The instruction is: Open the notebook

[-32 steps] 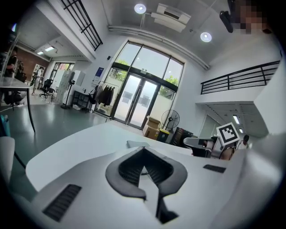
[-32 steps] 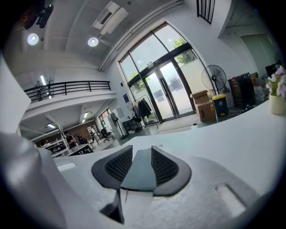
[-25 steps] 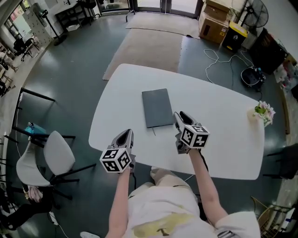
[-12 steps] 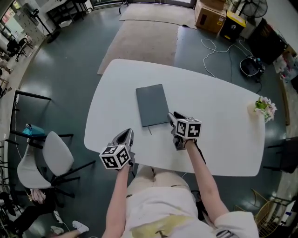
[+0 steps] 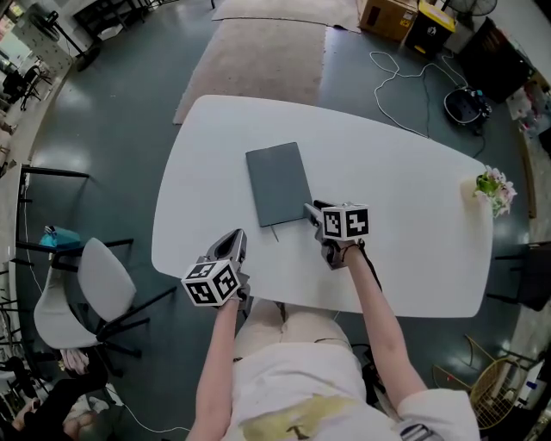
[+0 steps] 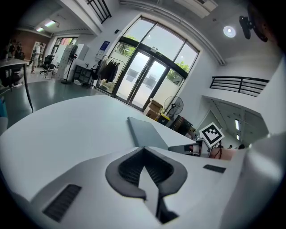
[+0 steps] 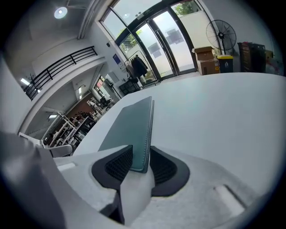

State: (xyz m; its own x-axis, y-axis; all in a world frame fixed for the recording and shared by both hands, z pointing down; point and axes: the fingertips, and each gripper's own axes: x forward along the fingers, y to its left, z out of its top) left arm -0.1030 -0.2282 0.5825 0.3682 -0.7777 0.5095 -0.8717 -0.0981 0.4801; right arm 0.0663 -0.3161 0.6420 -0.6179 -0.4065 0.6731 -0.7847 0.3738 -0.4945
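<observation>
A dark grey notebook [image 5: 277, 183] lies closed and flat on the white table [image 5: 405, 215]. My right gripper [image 5: 310, 211] is at its near right corner. In the right gripper view that corner of the notebook [image 7: 129, 129] sits between the two pads of the right gripper [image 7: 140, 152], which close against it on both sides. My left gripper [image 5: 237, 241] hovers over the table's front edge, left of the notebook and apart from it. Its jaws are shut and hold nothing. From the left gripper [image 6: 143, 150] the notebook [image 6: 145, 132] shows ahead.
A small pot of flowers [image 5: 492, 185] stands at the table's far right edge. A white chair [image 5: 77, 293] stands on the floor to the left. Cables [image 5: 405, 95] and cardboard boxes [image 5: 383, 13] lie beyond the table.
My right gripper has moved forward and left, from beside the notebook onto its near right corner. The left gripper has stayed near the front edge.
</observation>
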